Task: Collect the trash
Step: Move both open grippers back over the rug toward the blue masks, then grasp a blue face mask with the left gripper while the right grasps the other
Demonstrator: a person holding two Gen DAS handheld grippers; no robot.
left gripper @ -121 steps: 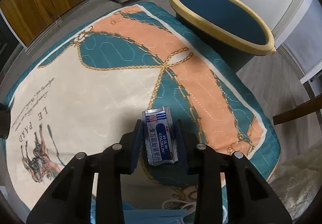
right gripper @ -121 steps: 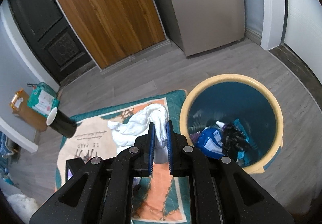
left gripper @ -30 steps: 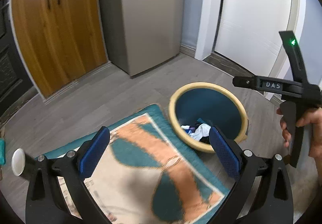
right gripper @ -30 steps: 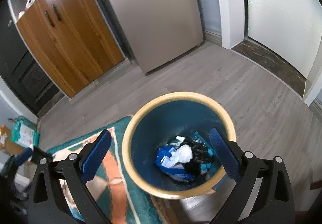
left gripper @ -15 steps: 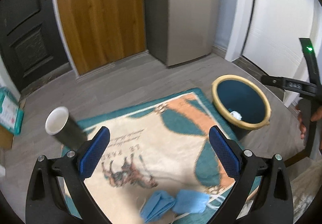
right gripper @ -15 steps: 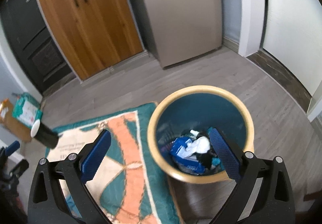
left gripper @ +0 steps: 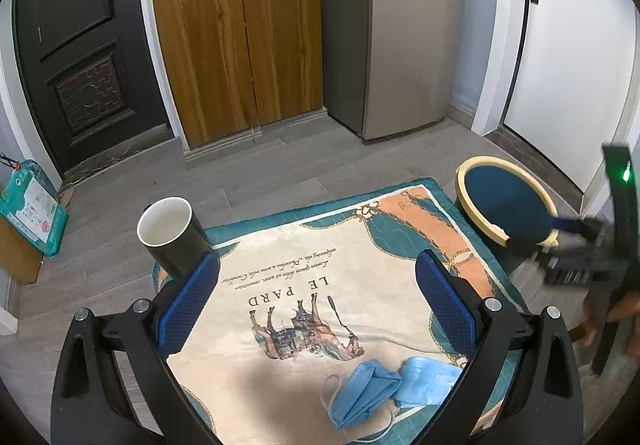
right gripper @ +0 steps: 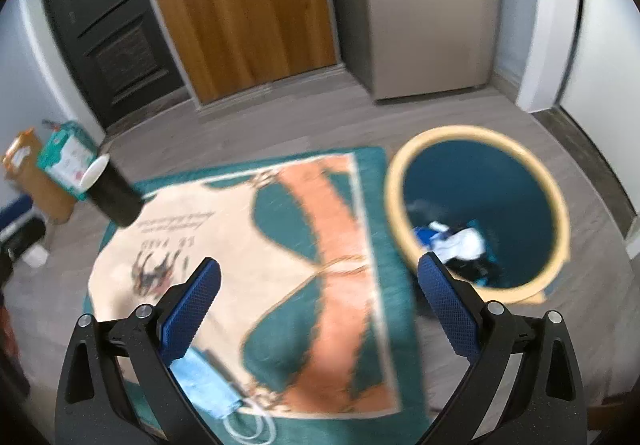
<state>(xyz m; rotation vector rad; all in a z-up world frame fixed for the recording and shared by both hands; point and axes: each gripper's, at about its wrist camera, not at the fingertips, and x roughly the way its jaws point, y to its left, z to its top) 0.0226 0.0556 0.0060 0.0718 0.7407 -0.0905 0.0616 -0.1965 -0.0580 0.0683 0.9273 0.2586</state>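
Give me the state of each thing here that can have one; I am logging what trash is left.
left tongs: open, empty.
right tongs: open, empty.
trash bin: uncovered, trash at the bottom.
face masks: lying crumpled on the rug, not yet collected.
black cup: upright at the rug's corner, looks empty.
cabinet doors: shut.

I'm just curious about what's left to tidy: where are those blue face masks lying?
The blue face masks lie on the near edge of the patterned mat, just below its horse print in the left wrist view, far from the bin.
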